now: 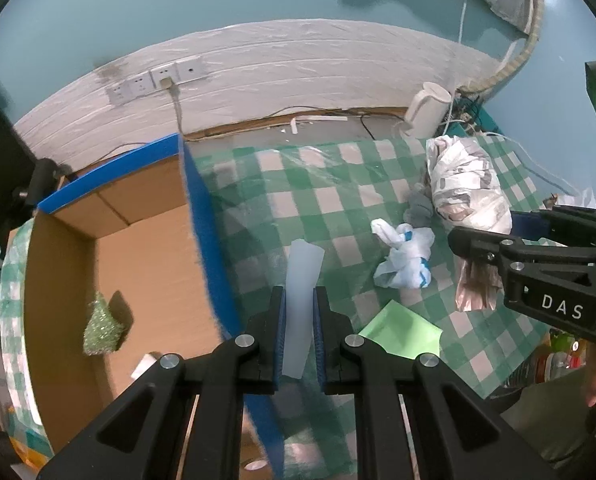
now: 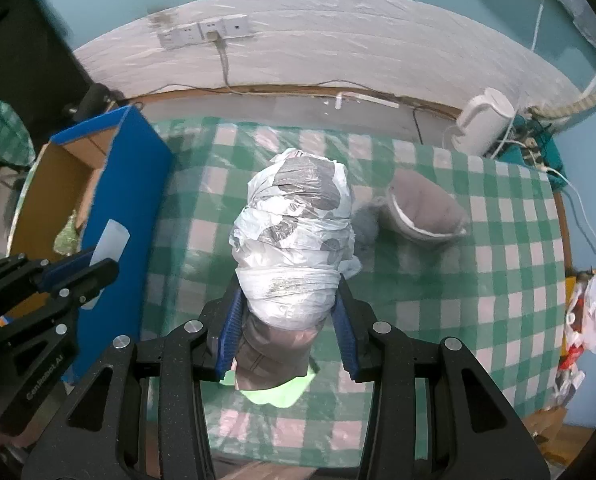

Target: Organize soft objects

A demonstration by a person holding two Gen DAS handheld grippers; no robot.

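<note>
bundle (image 2: 294, 232), wrapped in white and grey plastic, is sitting between the pads of the right gripper (image 2: 288, 312), whose jaws are standing partly apart and pressing on its lower end; it is hanging over the checked table (image 2: 497, 280), above a green sheet (image 2: 274, 394) lying near the front edge. strip (image 1: 299, 312), pale and translucent, is being pinched by the left gripper (image 1: 299, 336), its jaws nearly closed on it, and it is sticking up past the fingertips just beside the blue wall of the box (image 1: 206, 216).

the box is standing open at the table's left edge, its brown inside showing a small green glittery cone (image 1: 100, 330) near its left wall. the blue wall is standing between the strip and the box floor.

around the middle of the table a knotted white and blue bag (image 1: 403, 256) is lying by itself, with a grey soft thing (image 1: 419, 210) just behind it. in the right wrist view a grey slipper-like piece (image 2: 425, 208) is lying just right of the bundle, toward the far edge. a white kettle (image 2: 483, 124) is standing at the far right corner among cables, and wall sockets (image 2: 206, 32) are sitting on the white panel behind the table. at the right edge some crumpled bags (image 2: 589, 312) are hanging off the side.
</note>
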